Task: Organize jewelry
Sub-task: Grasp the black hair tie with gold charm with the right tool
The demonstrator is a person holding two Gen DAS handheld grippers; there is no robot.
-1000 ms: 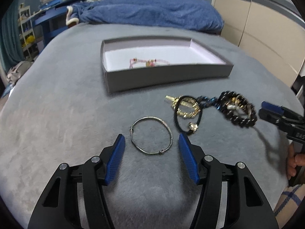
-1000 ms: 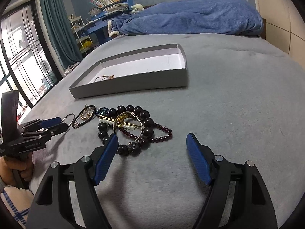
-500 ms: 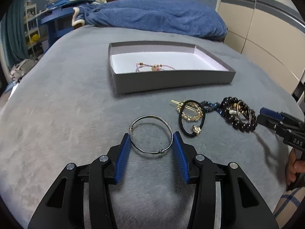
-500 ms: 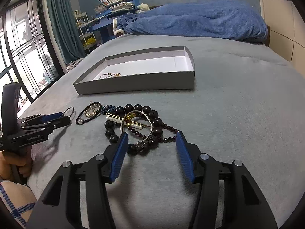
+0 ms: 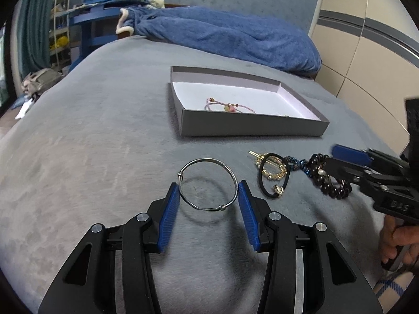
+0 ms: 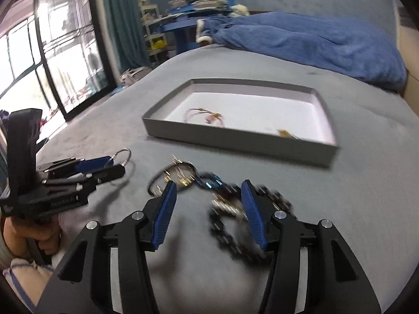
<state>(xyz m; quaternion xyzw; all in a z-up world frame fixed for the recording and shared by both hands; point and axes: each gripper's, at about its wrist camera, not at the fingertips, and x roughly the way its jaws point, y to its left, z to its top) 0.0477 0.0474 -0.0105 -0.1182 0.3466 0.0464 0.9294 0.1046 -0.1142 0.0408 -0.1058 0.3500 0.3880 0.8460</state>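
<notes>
A thin silver bangle (image 5: 208, 184) hangs clamped between the blue pads of my left gripper (image 5: 208, 192), lifted above the grey bed; its shadow lies below. It also shows in the right wrist view (image 6: 121, 157). A black hair tie with gold pieces (image 5: 273, 174) and dark bead bracelets (image 5: 326, 176) lie to the right. My right gripper (image 6: 208, 196) is half open over the bead bracelets (image 6: 235, 231), its right pad against them; the view is blurred. The grey tray (image 5: 251, 125) holds a pink cord bracelet (image 5: 227, 106).
A blue blanket (image 5: 225, 39) is heaped at the far end of the bed. A window and curtain (image 6: 65, 44) stand to the left, with cluttered blue shelves (image 5: 104, 5) behind. A small gold piece (image 6: 286, 133) lies in the tray's right part.
My left gripper closed on the silver bangle and lifted it. My right gripper narrowed and moved forward onto the bead bracelets, which shifted.
</notes>
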